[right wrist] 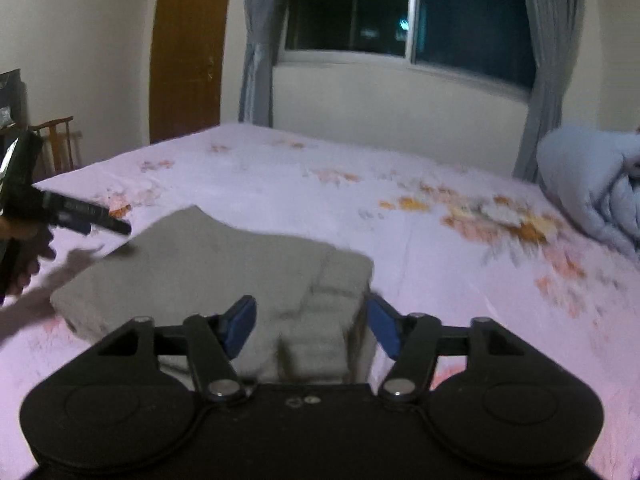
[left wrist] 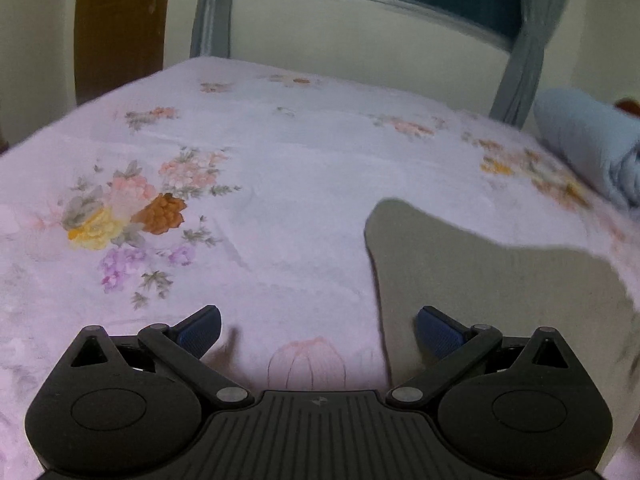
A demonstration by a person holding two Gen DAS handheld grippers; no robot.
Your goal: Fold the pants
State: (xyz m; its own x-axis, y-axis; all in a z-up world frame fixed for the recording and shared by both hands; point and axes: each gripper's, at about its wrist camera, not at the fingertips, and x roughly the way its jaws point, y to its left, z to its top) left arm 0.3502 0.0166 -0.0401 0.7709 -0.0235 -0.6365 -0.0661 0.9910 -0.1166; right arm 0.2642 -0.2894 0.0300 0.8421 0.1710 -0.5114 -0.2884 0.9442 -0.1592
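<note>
Lying on the floral bedsheet (right wrist: 280, 184), grey pants (right wrist: 208, 264) between both grippers' parted jaws.

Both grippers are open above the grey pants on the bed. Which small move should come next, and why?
Probably lower the right gripper and close it on the near edge of the pants. Its jaws already straddle that edge, while the left gripper hangs open mostly over bare bed sheet, beside the pants.

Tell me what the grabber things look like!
Each one is matte black plastic. The left gripper has a ribbed middle plate, two rounded side lobes with round discs, silver pivot pins and triangle cut-outs. Its fingers carry blue textured pads. The right gripper looks the same, with blue fingers and a thin black cable by its left lobe.
</note>
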